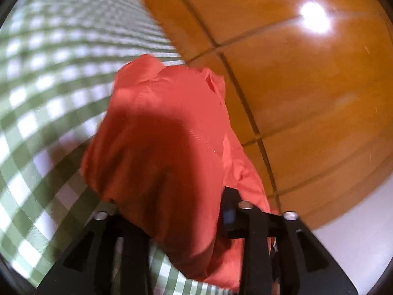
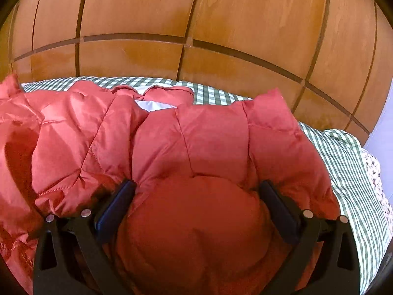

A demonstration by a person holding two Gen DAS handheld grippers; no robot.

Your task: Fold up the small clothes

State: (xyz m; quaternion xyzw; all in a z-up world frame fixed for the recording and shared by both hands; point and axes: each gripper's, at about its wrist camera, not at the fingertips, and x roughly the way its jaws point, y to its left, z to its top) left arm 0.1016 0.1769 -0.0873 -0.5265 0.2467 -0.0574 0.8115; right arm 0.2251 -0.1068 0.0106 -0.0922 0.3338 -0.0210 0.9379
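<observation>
Checked bedcover (image 2: 343,162) carries red puffer jacket (image 2: 196,135); both grippers' jaws gape, fabric bunched between.

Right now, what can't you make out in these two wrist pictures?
- Left gripper fingertips, left wrist view: red puffer jacket drapes over them; grip unclear.
- Checked cloth, left wrist view: motion-blurred.
- Jacket's lower part, right wrist view: bulges between the right gripper fingers, cut off by the bottom edge.

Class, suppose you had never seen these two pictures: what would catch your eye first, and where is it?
The puffy red jacket dominates, sprawled over the green checked cloth, bulging between the wide-apart fingers of the right tongs. In the left view, it drapes over the left tongs. Behind stands glossy orange wood panelling.
</observation>
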